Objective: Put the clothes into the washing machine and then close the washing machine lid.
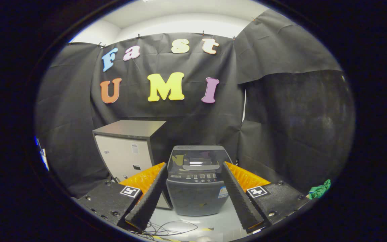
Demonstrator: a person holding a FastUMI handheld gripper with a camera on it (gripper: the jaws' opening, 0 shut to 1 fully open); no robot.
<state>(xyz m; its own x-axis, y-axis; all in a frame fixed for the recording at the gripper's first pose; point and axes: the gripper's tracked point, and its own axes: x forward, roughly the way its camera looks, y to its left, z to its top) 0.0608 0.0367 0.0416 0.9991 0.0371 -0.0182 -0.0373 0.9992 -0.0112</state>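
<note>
A grey cabinet (129, 149) stands left of the washer (196, 179), lid down, which sits beyond the gripper (195, 174), its 2 fingers spread and empty; green cloth (319, 189) lies far right. Risk: with the lid apparently shut, clothes carried over would meet a closed top and drop to the floor (213, 225)

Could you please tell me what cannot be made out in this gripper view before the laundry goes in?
- Dark grey top-loading washing machine: its tinted lid is down, hiding the drum.
- Green crumpled cloth: cut off beside the right finger; garment type unclear.
- Control panel: markings too small.
- Grey cabinet: base hidden behind open gripper.
</note>
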